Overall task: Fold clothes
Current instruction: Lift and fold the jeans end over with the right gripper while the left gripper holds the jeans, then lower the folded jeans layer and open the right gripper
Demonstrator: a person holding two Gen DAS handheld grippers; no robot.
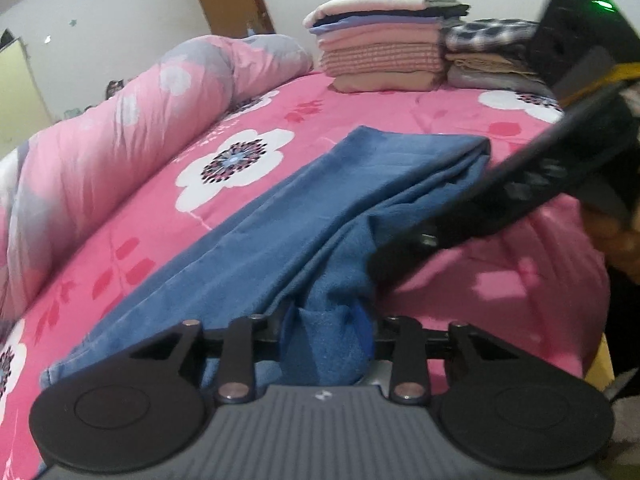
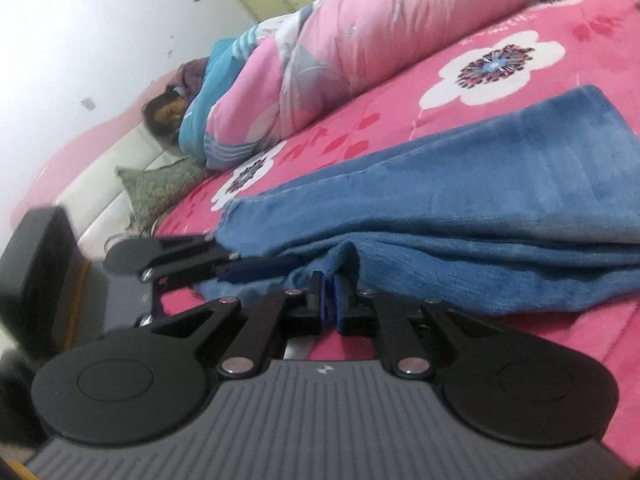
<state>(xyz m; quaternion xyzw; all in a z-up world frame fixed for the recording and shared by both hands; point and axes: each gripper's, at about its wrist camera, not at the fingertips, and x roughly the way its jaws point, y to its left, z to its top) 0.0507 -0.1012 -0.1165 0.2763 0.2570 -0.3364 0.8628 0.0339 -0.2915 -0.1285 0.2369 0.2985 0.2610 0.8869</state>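
A blue fleece garment (image 1: 340, 184) lies folded lengthwise on the pink flowered bed sheet (image 1: 248, 120). In the left wrist view my left gripper (image 1: 328, 322) is shut on a bunched end of it, and the cloth hides the fingertips. My right gripper (image 1: 384, 260) reaches in from the right and meets the same end. In the right wrist view my right gripper (image 2: 330, 294) is shut on a small fold of the blue garment (image 2: 480, 200). The left gripper (image 2: 256, 270) grips the cloth just to its left.
Two stacks of folded clothes (image 1: 380, 44) (image 1: 488, 60) stand at the far end of the bed. A rolled pink quilt (image 1: 120, 128) (image 2: 360, 60) runs along one side. A person (image 2: 164, 114) lies under it near a green patterned pillow (image 2: 160, 188).
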